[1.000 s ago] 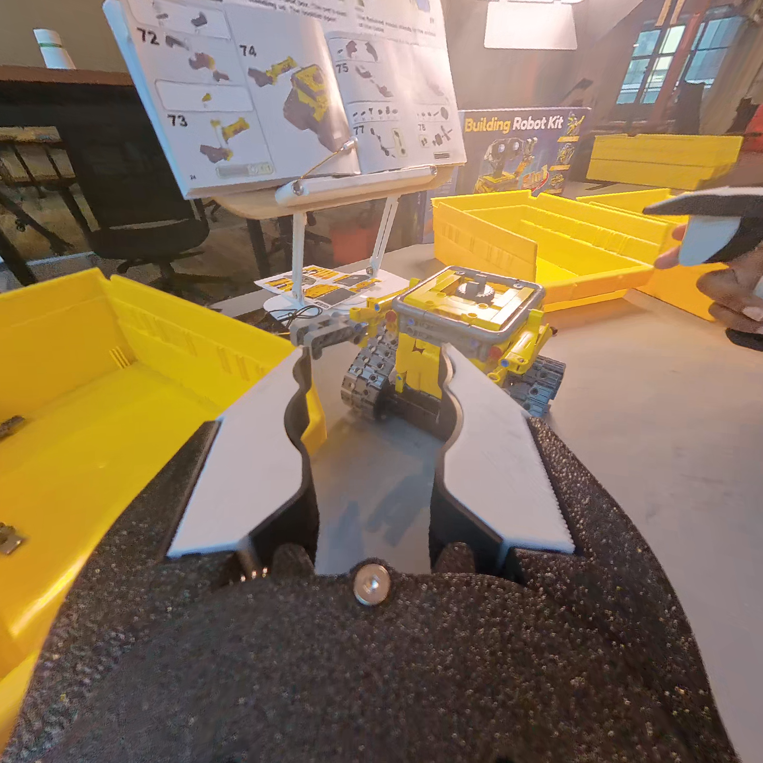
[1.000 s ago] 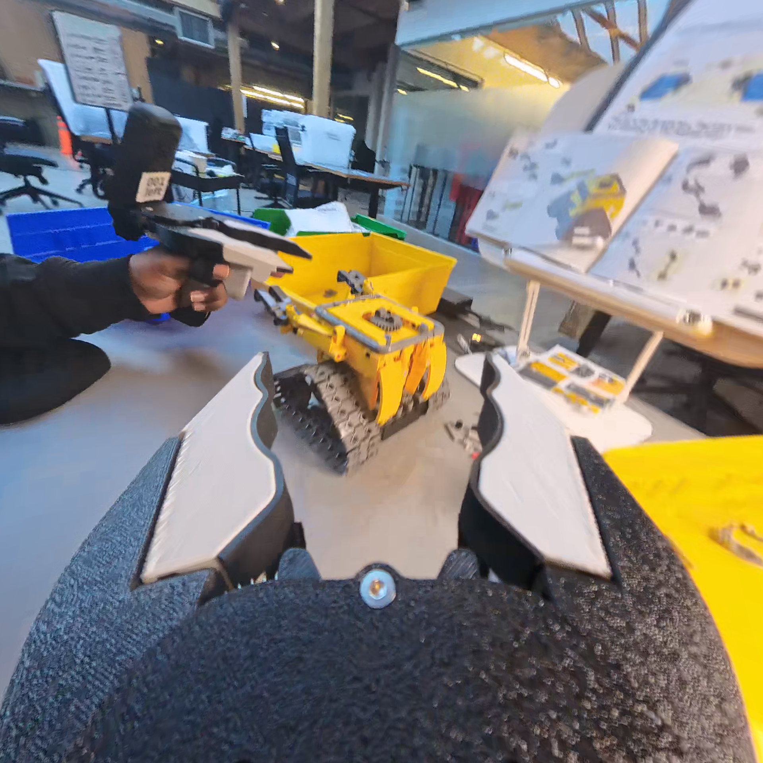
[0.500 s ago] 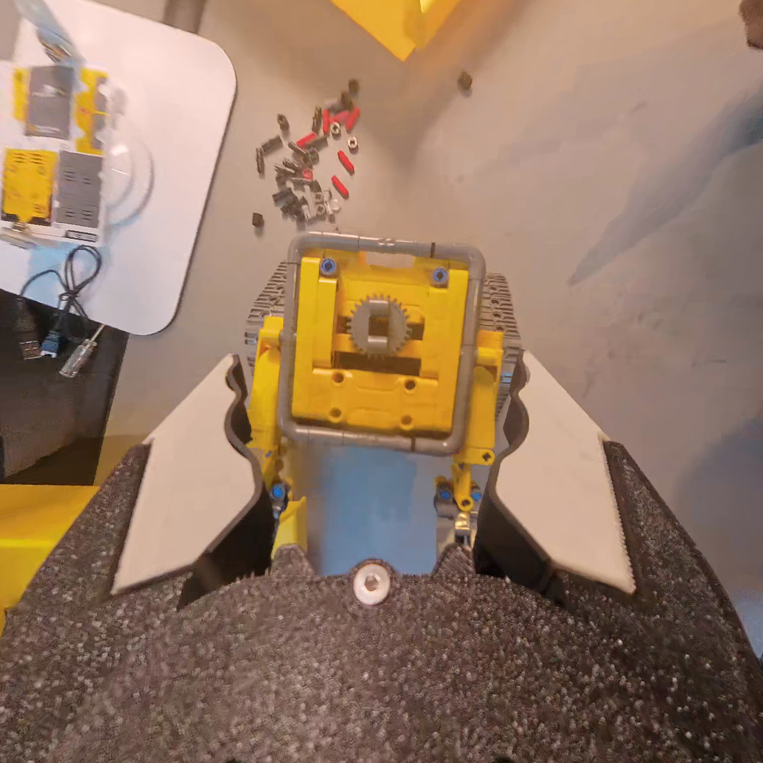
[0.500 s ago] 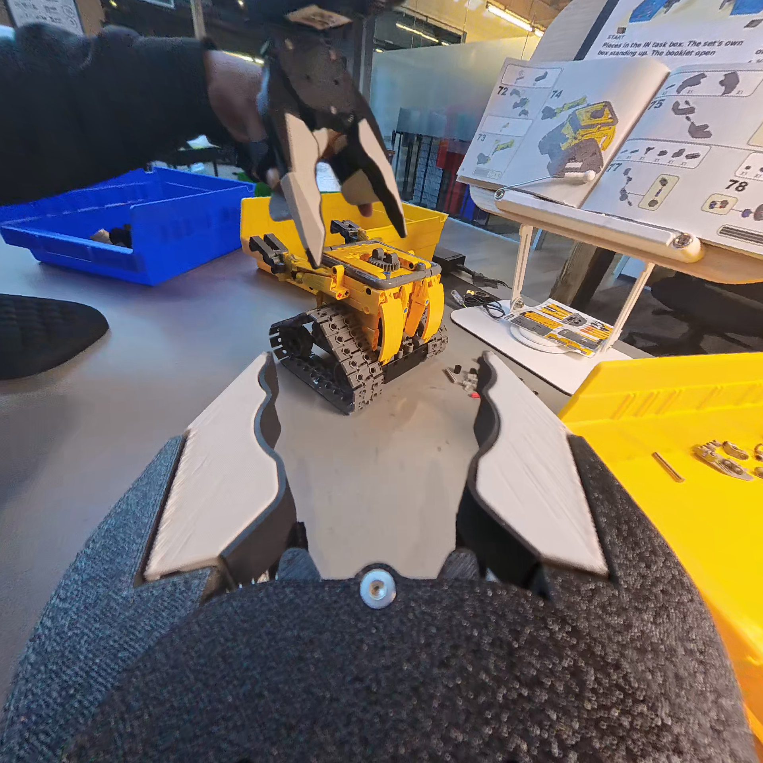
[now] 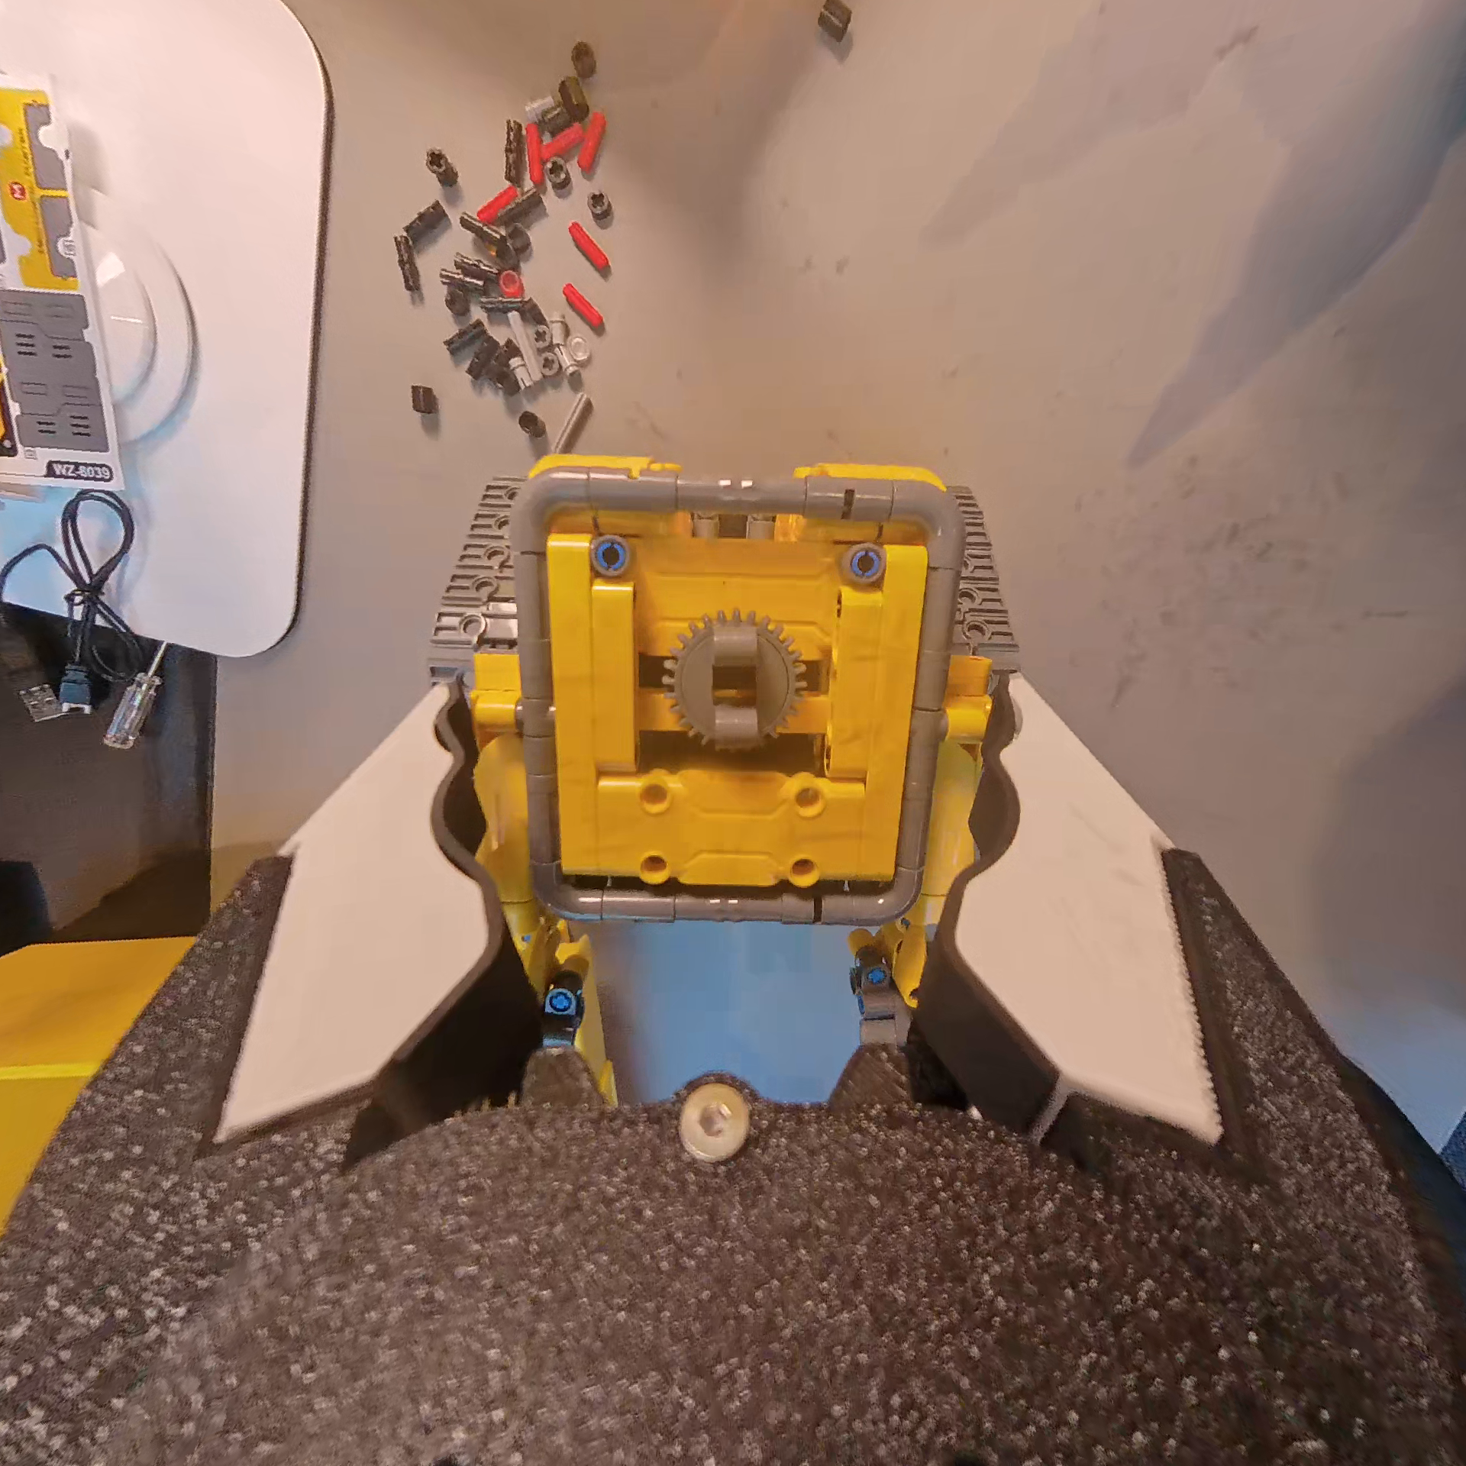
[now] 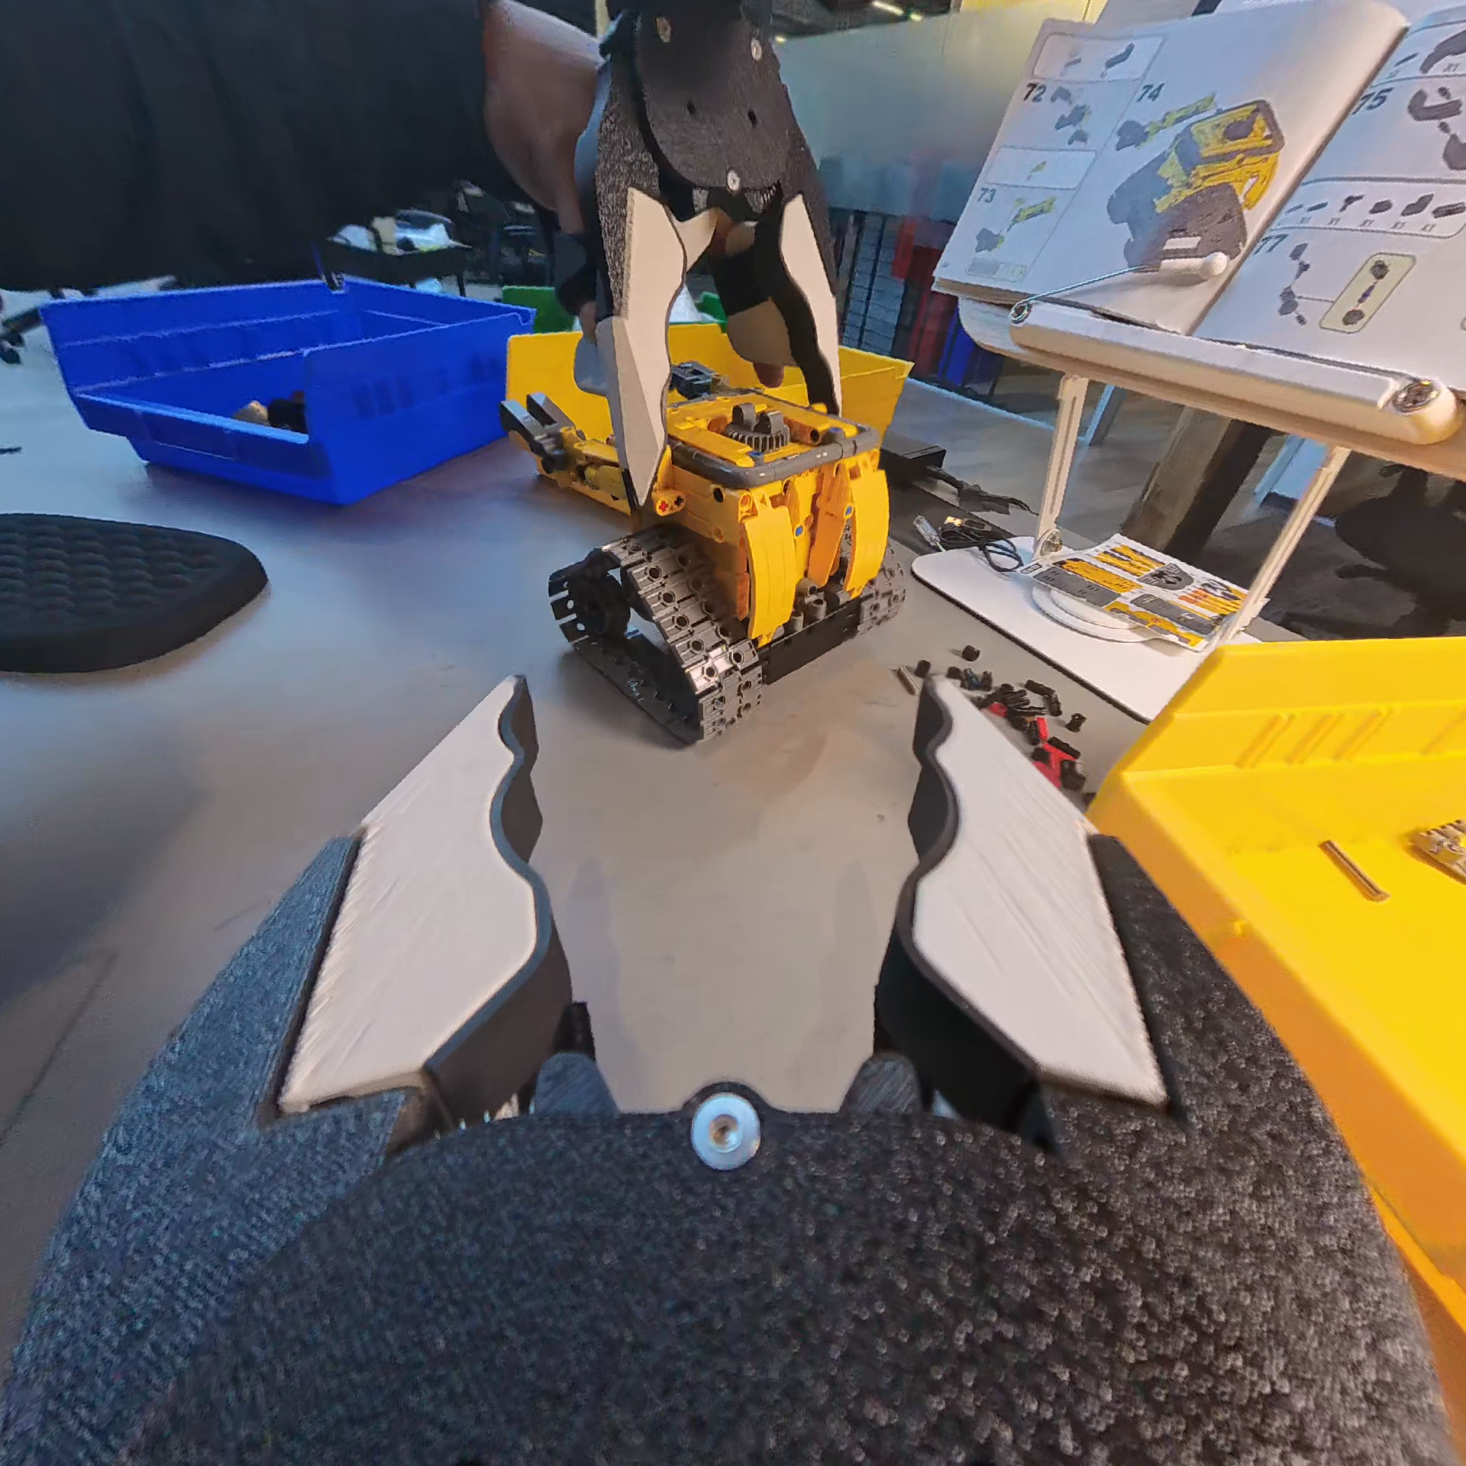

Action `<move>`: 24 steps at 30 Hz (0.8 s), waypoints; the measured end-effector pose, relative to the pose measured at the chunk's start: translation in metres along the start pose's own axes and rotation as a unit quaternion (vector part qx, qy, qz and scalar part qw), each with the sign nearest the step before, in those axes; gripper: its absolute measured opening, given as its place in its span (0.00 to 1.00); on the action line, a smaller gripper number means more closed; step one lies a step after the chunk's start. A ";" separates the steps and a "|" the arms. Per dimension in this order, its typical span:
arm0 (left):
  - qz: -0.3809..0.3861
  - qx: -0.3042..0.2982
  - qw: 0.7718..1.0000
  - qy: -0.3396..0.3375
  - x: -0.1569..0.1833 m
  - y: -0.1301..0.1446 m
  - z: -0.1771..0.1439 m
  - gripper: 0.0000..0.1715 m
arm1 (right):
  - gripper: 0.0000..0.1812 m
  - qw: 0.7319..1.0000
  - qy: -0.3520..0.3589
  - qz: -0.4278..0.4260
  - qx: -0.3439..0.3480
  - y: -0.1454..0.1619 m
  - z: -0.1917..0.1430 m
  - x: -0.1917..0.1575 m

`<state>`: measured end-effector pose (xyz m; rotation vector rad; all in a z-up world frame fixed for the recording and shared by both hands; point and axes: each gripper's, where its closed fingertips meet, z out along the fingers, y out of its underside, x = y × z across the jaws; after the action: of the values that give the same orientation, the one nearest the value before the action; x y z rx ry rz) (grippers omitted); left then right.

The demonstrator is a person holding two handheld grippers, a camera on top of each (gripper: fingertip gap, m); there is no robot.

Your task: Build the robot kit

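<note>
Around the tracked model (image 6: 761, 508), we list:

1. Grey table (image 6: 238, 793), scuffed. It carries everything below. Behind the model we make out a dim workroom with chairs and racks.
2. Blue bin (image 6: 238, 397), behind and to the left of the model in the right wrist view, with a few dark pieces inside.
3. Yellow bin (image 6: 1309, 793), to the right of the model and nearer the camera. A thin rod lies in it.
4. Second yellow bin (image 6: 865, 373), just behind the model.
5. Open booklet (image 6: 1150, 159) on a white stand (image 5: 238, 317), to the right of the model.
6. The model itself, yellow body on black tracks, upright on the table, with a grey gear on top.
7. Left gripper (image 5: 726, 706). A second ago it looked level at the model. It now points straight down over it, one finger on each side of the body. We cannot tell whether the fingers press the body.
8. Right gripper (image 6: 722, 698), in front of the model and well apart from it, low over the table. Its fingers are spread and hold nothing.
9. Loose pins (image 5: 516, 262), black, red and grey, scattered just beside the model toward the stand.
</note>
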<state>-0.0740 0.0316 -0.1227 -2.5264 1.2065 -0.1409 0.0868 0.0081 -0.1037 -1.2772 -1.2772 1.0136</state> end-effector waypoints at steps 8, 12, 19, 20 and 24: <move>-0.014 0.046 0.999 -0.013 0.006 0.005 -0.059 0.73 | 0.53 1.000 -0.007 -0.009 -0.004 0.001 0.001 -0.004; -0.034 0.061 0.997 -0.038 0.001 0.018 -0.097 0.73 | 0.53 1.000 -0.008 -0.006 -0.003 0.001 0.000 -0.004; -0.090 0.057 0.989 -0.103 -0.024 0.064 -0.157 0.72 | 0.52 1.000 -0.013 -0.006 -0.009 0.003 0.002 -0.006; -0.098 0.055 0.987 -0.112 -0.028 0.071 -0.164 0.72 | 0.52 1.000 -0.014 -0.006 -0.009 0.004 0.002 -0.006; -0.142 0.056 0.979 -0.138 -0.050 0.101 -0.183 0.72 | 0.52 1.000 -0.017 -0.004 -0.012 0.006 0.003 -0.007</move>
<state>-0.2221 -0.0361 0.0176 -2.5032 0.7117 0.0709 0.0841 0.0019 -0.1104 -1.2778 -1.3233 1.0215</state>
